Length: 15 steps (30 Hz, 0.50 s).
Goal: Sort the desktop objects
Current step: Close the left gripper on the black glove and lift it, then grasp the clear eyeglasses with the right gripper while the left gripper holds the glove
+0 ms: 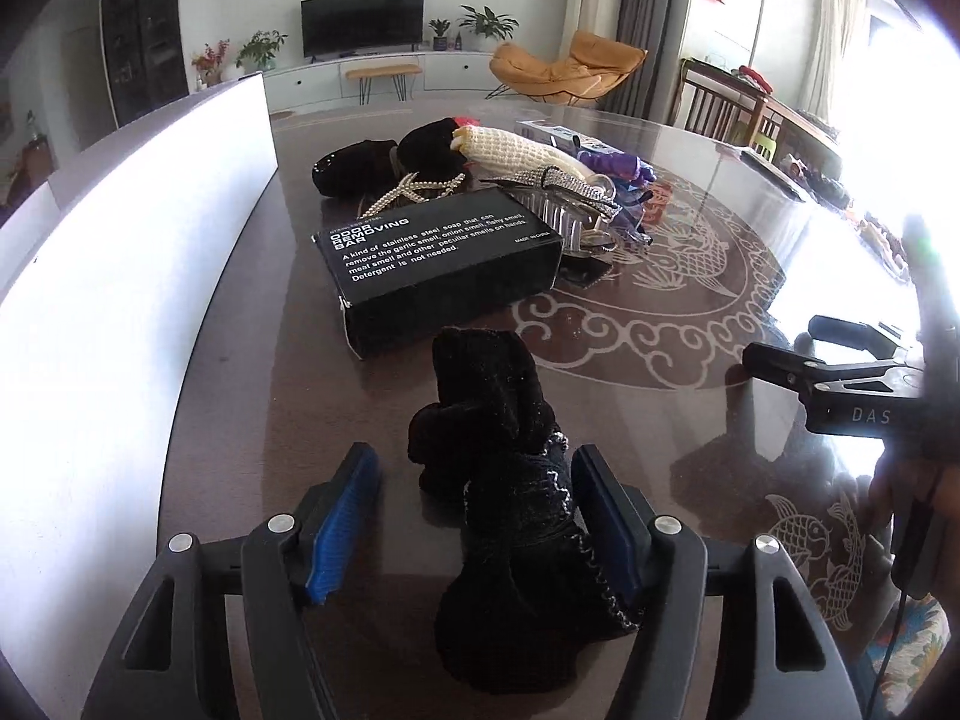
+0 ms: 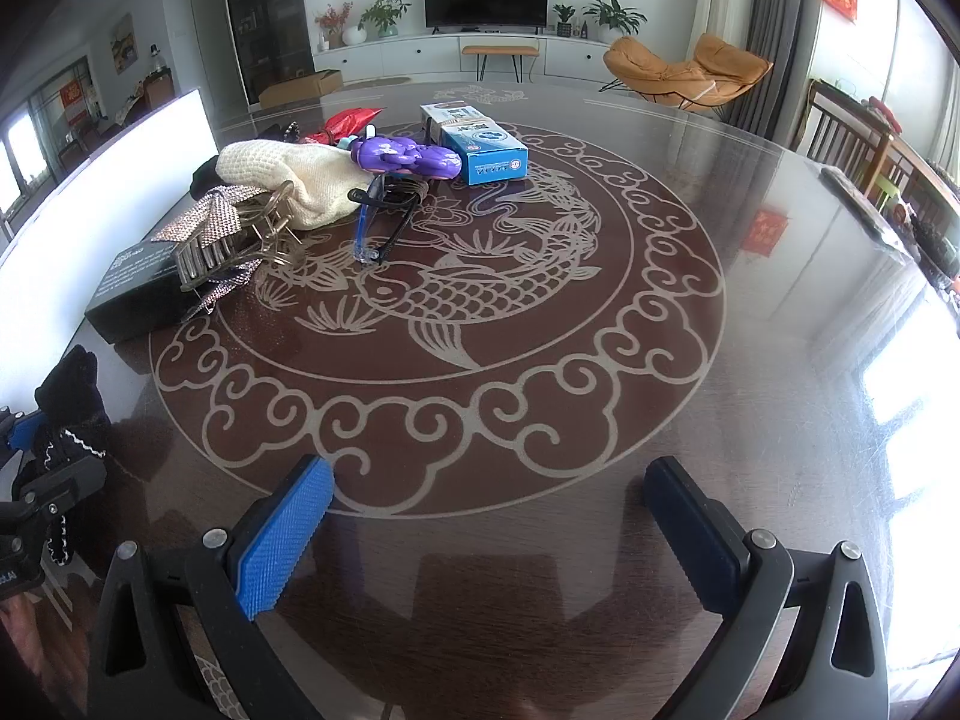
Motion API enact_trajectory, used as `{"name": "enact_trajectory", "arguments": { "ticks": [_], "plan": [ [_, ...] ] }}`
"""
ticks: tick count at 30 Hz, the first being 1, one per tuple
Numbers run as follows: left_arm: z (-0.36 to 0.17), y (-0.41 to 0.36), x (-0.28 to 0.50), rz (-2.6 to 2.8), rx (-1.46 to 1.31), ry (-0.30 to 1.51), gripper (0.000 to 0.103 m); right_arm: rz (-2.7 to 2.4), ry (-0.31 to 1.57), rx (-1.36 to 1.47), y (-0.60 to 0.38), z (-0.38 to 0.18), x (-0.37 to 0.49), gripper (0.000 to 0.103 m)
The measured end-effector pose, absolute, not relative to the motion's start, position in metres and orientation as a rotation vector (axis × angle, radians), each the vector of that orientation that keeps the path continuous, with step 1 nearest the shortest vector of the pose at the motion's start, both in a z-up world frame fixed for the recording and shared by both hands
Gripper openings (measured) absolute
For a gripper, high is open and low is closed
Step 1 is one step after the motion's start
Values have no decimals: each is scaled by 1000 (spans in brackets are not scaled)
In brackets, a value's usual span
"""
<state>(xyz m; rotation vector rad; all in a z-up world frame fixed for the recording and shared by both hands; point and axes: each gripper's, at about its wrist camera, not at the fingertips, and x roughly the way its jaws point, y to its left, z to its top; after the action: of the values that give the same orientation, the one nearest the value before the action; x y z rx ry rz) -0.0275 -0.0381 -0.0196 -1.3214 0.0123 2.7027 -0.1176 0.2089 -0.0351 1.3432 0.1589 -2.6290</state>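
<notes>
left hand-held gripper (image 1: 474,531) tipped down over the near part of the tabletop (image 1: 690,420), jaws about half spread, a black knit glove (image 1: 498,480) lying between them. its right pad (image 1: 606,522) sits against the cuff side with the silvery chain trim; the left pad (image 1: 339,531) stands clear of the cloth, bare wood showing in the gap. so not clamped: glove rests on the tabletop, bracketed rather than held

right hand-held gripper (image 2: 492,534) hangs wide open over bare patterned wood, nothing between its fingers

glove, by the look of it: light, limp, fuzzy. it should bunch and fold under the pads rather than resist, and the ribbed blue pads ought to bite the knit well. fingers curl up toward 12 o'clock and would flop if lifted by them. best hold judged to be across the thick cuff, where the cloth is doubled; chain trim there may snag or slip against a pad

remaining clutter sits at 12 o'clock from the glove: black soap box (image 1: 441,264) nearest, beyond it a rhinestone hair claw (image 1: 570,204), cream knit glove (image 1: 522,150), purple toy (image 1: 612,165); blue carton (image 2: 486,150) and glasses (image 2: 384,216) show in the right wrist view. box is stiff and easy; claw and glasses look fiddly, fragile

white panel (image 1: 120,276) stands at 9 o'clock
</notes>
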Motion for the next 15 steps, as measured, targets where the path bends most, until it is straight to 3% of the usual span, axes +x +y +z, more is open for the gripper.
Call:
{"name": "enact_trajectory", "arguments": {
  "ticks": [2,4,6,9,12,15],
  "plan": [
    [-22,-33,-28,2711,-1327,62,68,-2629,159,1343,209,-35,-118,103],
    [-24,-28,-26,2725,-1342,113,76,-2629,159,1343,209,-35,-118,103],
    [-25,-34,-29,2738,-1370,65,85,-2629,159,1343,209,-35,-118,103],
    [-26,-38,-28,2747,-1376,49,88,-2629,159,1343,209,-35,-118,103],
    [-29,-35,-30,2735,-1409,70,101,-2629,158,1343,209,-35,-118,103],
    [-30,-34,-30,2720,-1416,78,103,-2629,158,1343,209,-35,-118,103]
  ]
}}
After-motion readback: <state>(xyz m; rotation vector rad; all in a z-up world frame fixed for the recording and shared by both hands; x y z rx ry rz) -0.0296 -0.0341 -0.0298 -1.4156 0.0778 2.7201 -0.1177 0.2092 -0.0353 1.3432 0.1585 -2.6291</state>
